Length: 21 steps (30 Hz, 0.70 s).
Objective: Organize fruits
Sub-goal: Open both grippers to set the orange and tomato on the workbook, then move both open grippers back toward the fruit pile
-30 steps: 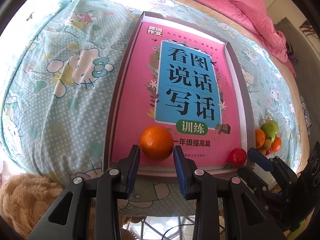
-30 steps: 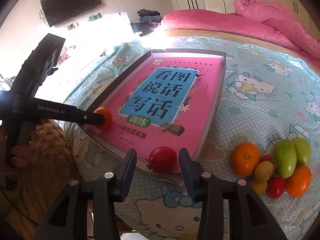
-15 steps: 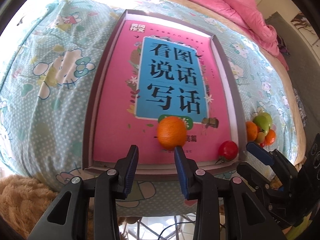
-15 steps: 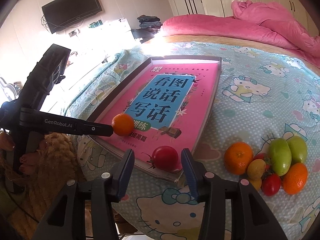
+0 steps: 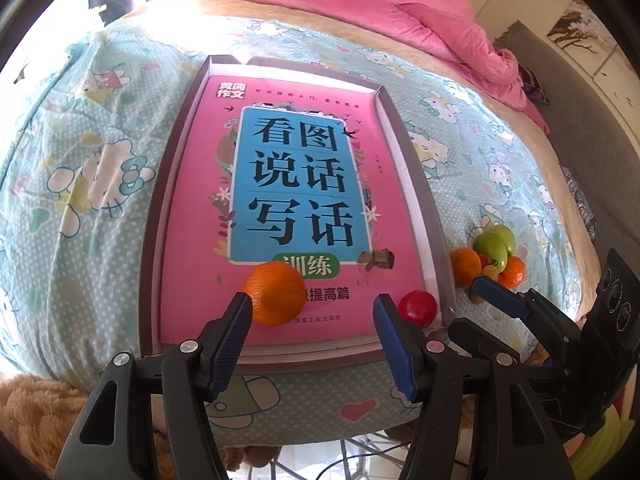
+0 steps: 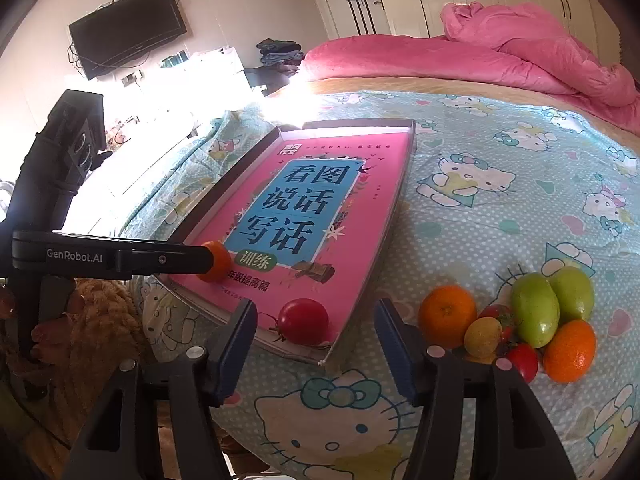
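Observation:
A grey tray [image 5: 157,216] holding a pink book [image 5: 300,184] lies on the bed. An orange [image 5: 274,294] rests on the book's near end, just beyond the left fingertip of my left gripper [image 5: 313,312]. That gripper's jaws are opening and nothing is pressed between them. A red tomato [image 6: 303,321] sits in the tray's near right corner, loose between the fingers of my right gripper [image 6: 316,320], whose jaws are also opening. The tray [image 6: 400,200] has the fruit pile [image 6: 516,320] to its right on the sheet: oranges, green fruits, small tomatoes.
A pink duvet [image 6: 520,52] is bunched at the far side of the bed. The bed's near edge [image 5: 304,400] runs just under both grippers. A brown plush thing [image 6: 100,320] lies below at the left. A TV [image 6: 128,32] hangs on the far wall.
Both grippers' jaws have spread apart. The orange and the tomato, earlier snug between the fingers, now lie free on the book. The left gripper has shifted a little along the tray's near end.

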Each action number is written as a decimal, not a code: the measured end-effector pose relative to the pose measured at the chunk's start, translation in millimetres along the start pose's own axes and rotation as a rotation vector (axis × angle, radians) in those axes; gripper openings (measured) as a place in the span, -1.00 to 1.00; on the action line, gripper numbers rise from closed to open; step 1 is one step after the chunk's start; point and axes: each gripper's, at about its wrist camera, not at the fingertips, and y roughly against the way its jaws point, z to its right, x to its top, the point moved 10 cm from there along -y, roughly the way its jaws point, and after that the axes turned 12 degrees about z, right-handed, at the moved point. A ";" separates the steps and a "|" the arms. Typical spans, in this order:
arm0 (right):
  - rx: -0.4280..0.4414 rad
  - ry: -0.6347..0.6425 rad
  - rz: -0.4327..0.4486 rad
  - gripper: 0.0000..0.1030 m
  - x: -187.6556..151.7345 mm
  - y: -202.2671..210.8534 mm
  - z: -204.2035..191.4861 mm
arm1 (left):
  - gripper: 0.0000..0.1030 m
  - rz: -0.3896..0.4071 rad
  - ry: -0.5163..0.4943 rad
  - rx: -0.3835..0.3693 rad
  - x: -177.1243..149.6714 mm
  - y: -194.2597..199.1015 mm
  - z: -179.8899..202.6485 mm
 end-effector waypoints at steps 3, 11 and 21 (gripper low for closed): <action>-0.007 0.002 -0.002 0.22 -0.8 0.3 0.5 | 0.37 0.005 0.001 -0.011 0.7 -0.1 1.5; -0.022 0.002 0.010 0.32 0.8 3.9 3.2 | 0.51 0.073 -0.019 -0.028 10.5 10.1 11.1; -0.039 0.003 0.024 0.34 4.2 8.6 6.0 | 0.52 0.089 -0.025 -0.004 10.2 13.2 15.0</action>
